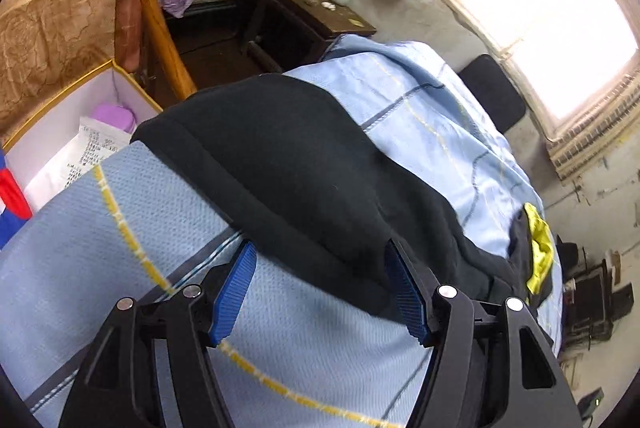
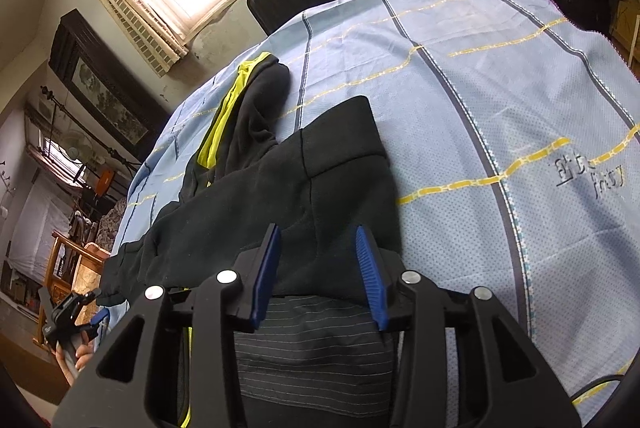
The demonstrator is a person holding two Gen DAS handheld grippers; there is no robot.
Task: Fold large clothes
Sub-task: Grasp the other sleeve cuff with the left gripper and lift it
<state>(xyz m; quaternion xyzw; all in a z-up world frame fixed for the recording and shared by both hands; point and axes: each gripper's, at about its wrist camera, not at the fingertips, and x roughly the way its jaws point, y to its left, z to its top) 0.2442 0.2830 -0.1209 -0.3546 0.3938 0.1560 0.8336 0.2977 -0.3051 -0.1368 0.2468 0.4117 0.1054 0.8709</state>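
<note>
Blue sheet (image 2: pixel 480 88) under black garment (image 2: pixel 280 180); left gripper (image 1: pixel 320 268) agape, empty; right gripper (image 2: pixel 318 248) released, straddling garment's edge.

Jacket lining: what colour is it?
Bright yellow-green lining inside the black jacket; it shows best in the right wrist view.

Left black claw with blue ribbed pads (image 1: pixel 320 292) open, angled down; right black blue-padded claw (image 2: pixel 320 272) likewise parted, gripping nothing.

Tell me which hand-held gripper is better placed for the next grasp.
Left, probably. The left hand-held gripper straddles the black garment hem, open; the right hand-held gripper sits over the flat middle.
</note>
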